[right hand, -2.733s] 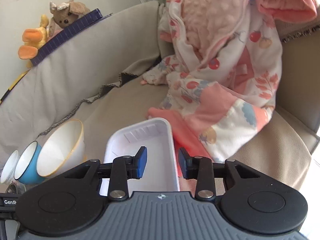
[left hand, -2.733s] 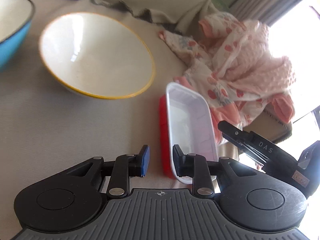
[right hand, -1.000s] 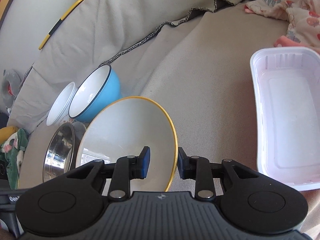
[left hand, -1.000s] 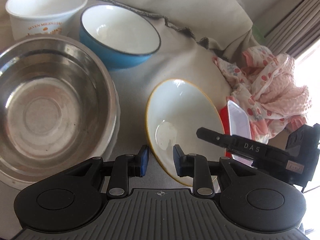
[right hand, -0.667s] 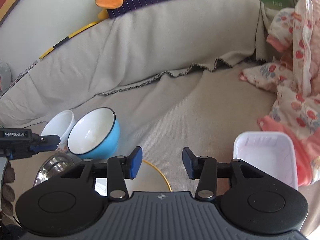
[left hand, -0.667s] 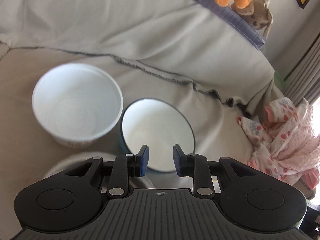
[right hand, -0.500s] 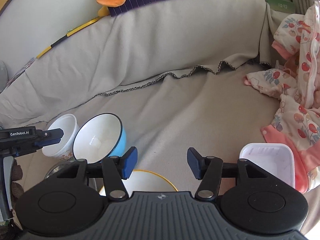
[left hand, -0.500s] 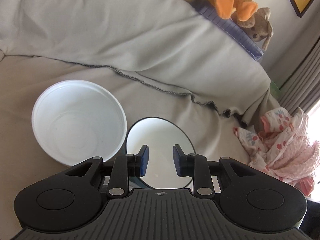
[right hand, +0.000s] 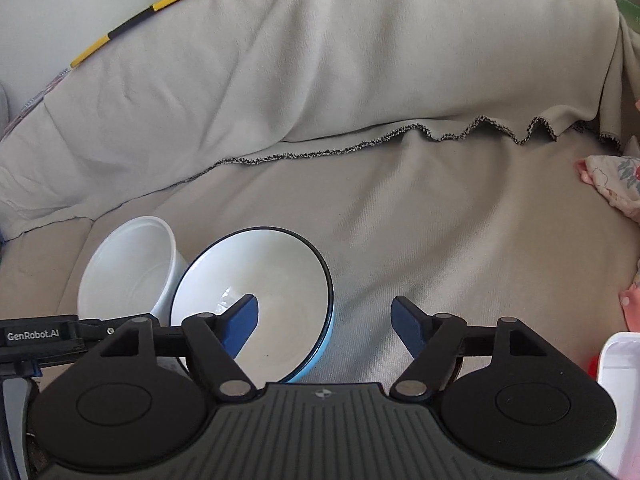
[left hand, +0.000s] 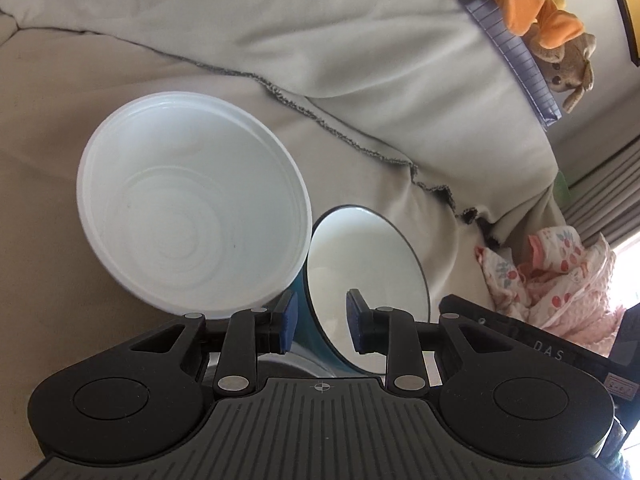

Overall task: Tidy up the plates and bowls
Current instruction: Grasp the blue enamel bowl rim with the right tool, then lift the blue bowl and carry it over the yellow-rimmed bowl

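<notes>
While the right gripper (right hand: 323, 326) has just been opening, its fingers wide and empty above the blue bowl (right hand: 276, 300), the left gripper (left hand: 319, 326) stays narrowly parted, astride that bowl's rim without pinching. Touching it on the sofa (right hand: 440, 220) sits the white tub (left hand: 192, 216).

Black plastic left gripper (left hand: 322, 322) and right gripper (right hand: 324, 326): ribbed grey bases, blue pads, silver screws, white lettering.
</notes>
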